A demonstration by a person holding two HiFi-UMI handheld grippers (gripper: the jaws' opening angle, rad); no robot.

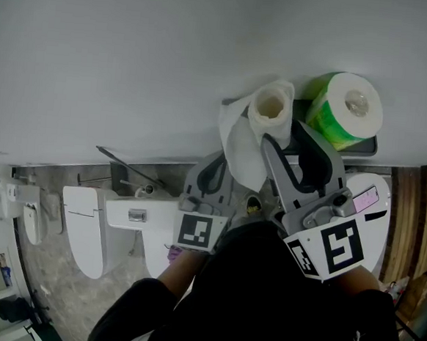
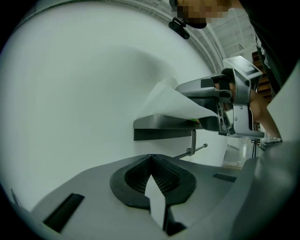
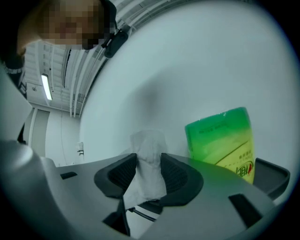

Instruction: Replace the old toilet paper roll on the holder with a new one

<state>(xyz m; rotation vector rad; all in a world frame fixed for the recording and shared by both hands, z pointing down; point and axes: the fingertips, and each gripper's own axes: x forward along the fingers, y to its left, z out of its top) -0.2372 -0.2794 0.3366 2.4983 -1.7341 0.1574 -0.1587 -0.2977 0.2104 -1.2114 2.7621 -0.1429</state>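
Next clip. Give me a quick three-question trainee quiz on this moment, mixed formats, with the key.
1. Fill in: the green-wrapped roll stands on the holder's ____.
2. What is the right gripper clamped on?
A. the green-wrapped roll
B. the nearly used-up roll
C. nothing
3. True or false: the left gripper has its jaws wide apart and empty.

Key
1. shelf
2. B
3. False: they are shut on a strip of paper.
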